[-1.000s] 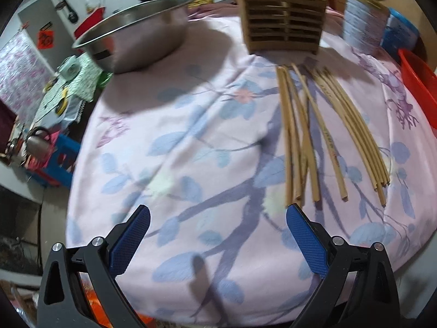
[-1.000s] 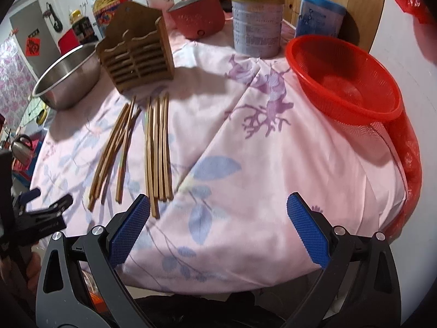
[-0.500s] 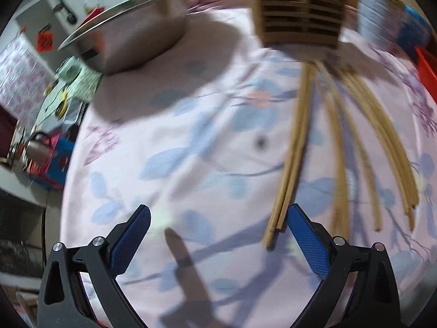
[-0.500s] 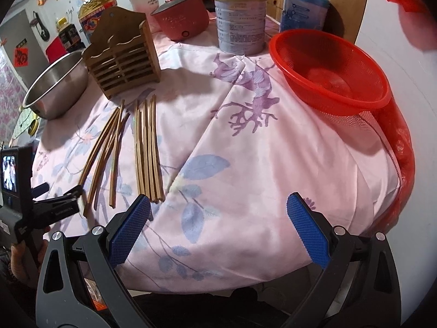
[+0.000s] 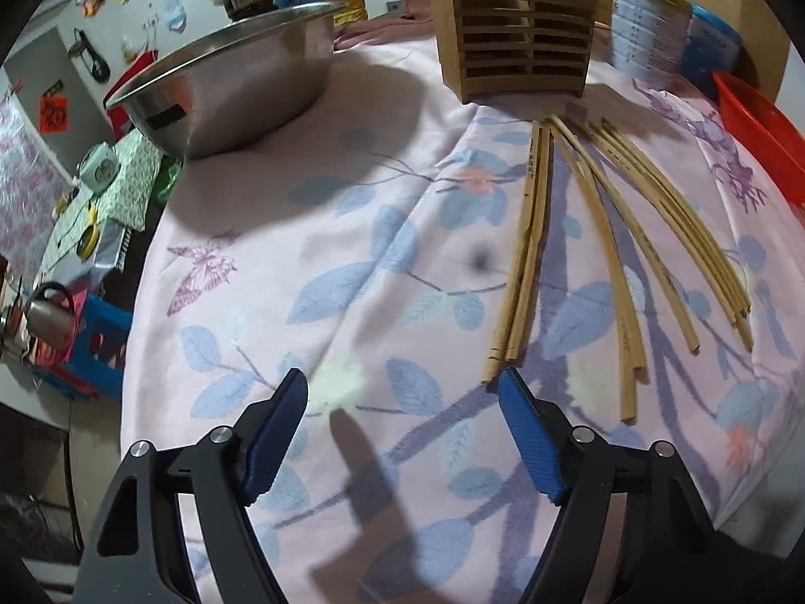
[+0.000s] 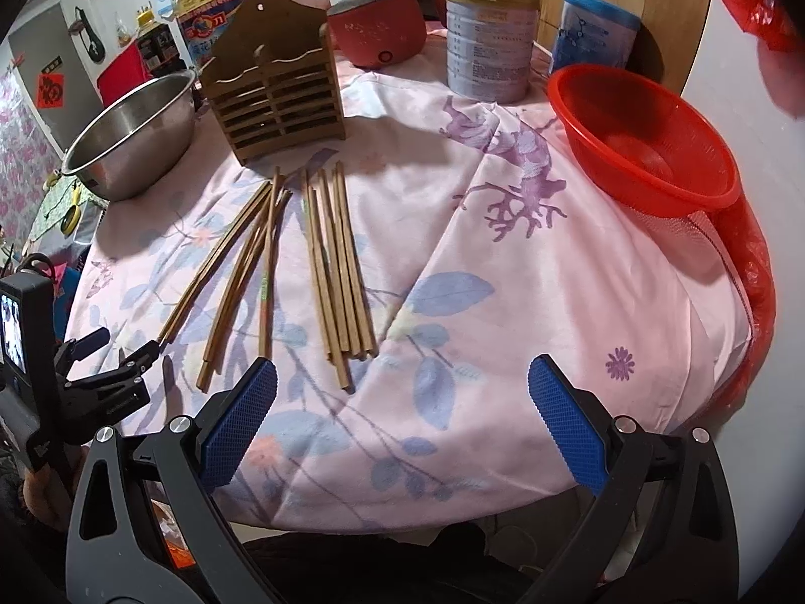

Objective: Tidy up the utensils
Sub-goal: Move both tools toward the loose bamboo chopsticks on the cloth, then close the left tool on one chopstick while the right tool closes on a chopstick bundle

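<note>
1. the chopsticks (image 5: 593, 251) are lying loose on the pink floral tablecloth (image 5: 352, 261), fanning out from the foot of the wooden utensil holder (image 5: 518, 35) toward you.
2. from the right wrist view they are splitting into two bunches: a looser spread on the left (image 6: 236, 272) and a tighter bundle (image 6: 337, 267) beside it, thin ends pointing at the holder (image 6: 276, 85).
3. the leftmost pair (image 5: 523, 261) is lying together, its near ends just beside the right fingertip (image 5: 523, 423) of your left gripper (image 5: 402, 402).
4. your left gripper is hanging low over the cloth with its blue pads apart and nothing between them; whether the fingertip is touching the sticks is not clear.
5. in the right wrist view that same gripper (image 6: 126, 357) is showing at the left edge, its tip at the end of the outermost stick.
6. your right gripper (image 6: 402, 402) is sitting back at the near table edge, jaws spread wide, gripping nothing, well apart from the sticks.
7. the holder is standing upright at the back, its slots showing no sticks.
8. a steel bowl (image 5: 231, 80) is sitting to its left, a tin can (image 6: 488, 45) and a red pot (image 6: 382, 25) behind it, and a red basket (image 6: 644, 141) at the right edge.
</note>
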{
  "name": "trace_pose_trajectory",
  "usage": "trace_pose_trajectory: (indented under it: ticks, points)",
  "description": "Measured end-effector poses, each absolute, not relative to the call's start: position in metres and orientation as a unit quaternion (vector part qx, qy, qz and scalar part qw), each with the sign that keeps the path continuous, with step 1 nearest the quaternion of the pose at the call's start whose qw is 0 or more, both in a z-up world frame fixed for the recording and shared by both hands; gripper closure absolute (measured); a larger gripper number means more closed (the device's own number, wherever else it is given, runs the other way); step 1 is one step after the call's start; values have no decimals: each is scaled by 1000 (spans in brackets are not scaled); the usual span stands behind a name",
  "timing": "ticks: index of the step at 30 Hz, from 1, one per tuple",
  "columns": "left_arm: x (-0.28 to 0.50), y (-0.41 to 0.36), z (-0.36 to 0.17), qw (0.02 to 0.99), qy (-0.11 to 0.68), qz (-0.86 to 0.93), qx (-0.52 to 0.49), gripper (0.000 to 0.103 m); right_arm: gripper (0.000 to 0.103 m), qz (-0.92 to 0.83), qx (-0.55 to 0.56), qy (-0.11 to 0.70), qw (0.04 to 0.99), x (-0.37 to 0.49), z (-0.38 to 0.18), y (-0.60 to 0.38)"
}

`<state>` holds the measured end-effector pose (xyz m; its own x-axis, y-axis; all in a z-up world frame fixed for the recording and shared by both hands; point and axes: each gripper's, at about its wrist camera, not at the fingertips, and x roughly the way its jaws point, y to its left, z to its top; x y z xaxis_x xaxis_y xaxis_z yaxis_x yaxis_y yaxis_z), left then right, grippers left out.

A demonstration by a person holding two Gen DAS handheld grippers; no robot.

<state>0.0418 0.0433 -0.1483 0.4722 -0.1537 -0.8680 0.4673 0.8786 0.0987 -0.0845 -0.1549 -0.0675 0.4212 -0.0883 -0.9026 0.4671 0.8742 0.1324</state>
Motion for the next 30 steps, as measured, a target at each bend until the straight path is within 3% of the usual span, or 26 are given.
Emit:
trace_pose_trajectory:
  ticks: [5,7,8,9,11,15,18,21,30]
  points:
    - [48,40,-151,836,475,-221,166,29,6,-192,191,507,819,-93,-62,-155]
    - [49,34,-154,837,465,-233,167,37,6,-202,195,505,816,-97,-61,-158]
    - [49,33,-154,838,461,-243,163,46,6,-206,197,504,815,-98,-61,-158]
    - [51,32,-153,834,462,-258,154,63,6,-211,199,503,814,-100,-60,-159]
    - [53,31,-151,826,469,-279,141,87,6,-218,199,500,814,-103,-57,-159]
    - [55,44,-151,828,471,-268,142,84,6,-222,202,499,813,-101,-57,-161]
    - [57,63,-152,836,475,-243,130,75,6,-215,204,503,812,-95,-60,-160]
    - [60,73,-152,837,479,-236,117,81,6,-204,198,508,813,-88,-61,-155]
    - [62,61,-155,843,465,-241,122,77,6,-192,169,512,820,-82,-55,-143]
